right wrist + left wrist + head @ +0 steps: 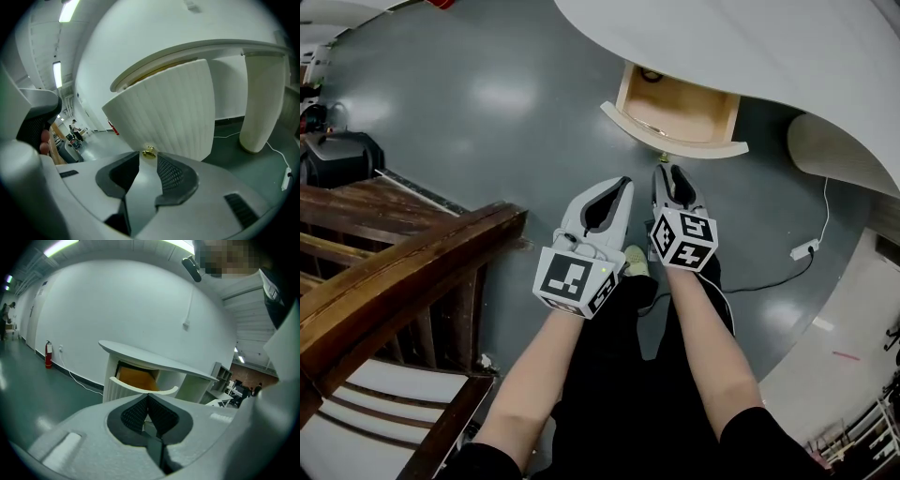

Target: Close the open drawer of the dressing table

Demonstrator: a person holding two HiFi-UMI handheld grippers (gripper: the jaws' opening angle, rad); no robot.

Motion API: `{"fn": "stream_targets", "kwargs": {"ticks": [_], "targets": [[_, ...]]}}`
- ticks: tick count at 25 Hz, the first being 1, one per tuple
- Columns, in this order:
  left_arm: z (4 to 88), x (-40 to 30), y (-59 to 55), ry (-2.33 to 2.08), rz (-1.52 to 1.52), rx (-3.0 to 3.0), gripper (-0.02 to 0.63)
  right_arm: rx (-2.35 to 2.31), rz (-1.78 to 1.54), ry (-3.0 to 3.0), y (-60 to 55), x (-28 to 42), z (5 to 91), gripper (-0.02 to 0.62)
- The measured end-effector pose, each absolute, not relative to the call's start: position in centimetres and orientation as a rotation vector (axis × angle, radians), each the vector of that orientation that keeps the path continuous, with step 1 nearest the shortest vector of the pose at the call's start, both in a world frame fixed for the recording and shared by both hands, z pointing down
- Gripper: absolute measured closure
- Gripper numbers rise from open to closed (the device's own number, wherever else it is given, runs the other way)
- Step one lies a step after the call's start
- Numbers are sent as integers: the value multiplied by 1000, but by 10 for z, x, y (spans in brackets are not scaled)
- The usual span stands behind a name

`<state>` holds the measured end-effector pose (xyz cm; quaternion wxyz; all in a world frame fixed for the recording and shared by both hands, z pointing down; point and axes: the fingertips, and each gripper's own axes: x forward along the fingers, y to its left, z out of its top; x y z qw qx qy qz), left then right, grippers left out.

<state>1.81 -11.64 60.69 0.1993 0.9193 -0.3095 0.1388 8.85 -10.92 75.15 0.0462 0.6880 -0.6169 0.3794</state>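
The pale wooden drawer with a white ribbed front (680, 111) sticks out from under the white curved desk (750, 47), above the grey floor (487, 122). It is pulled open, so you can see inside it.

The right tongs (148, 162) are open. The small gold knob (149, 152) on the drawer front sits just at their tips, but it is not squeezed. I think they point there so they can push the front back in.

The left tongs (148, 399) are closed with nothing in them. They are beside the right ones, a bit further from the drawer, maybe ready to help push.
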Motion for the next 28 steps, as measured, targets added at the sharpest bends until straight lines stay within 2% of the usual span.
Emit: {"fn": "stream_targets", "kwargs": {"ticks": [13, 28], "targets": [[630, 23, -131, -866, 356, 2551, 597, 2072, 1076, -1906, -133, 94, 763, 485], [638, 46, -185, -912, 286, 2561, 597, 2076, 874, -1964, -198, 141, 753, 492]]}}
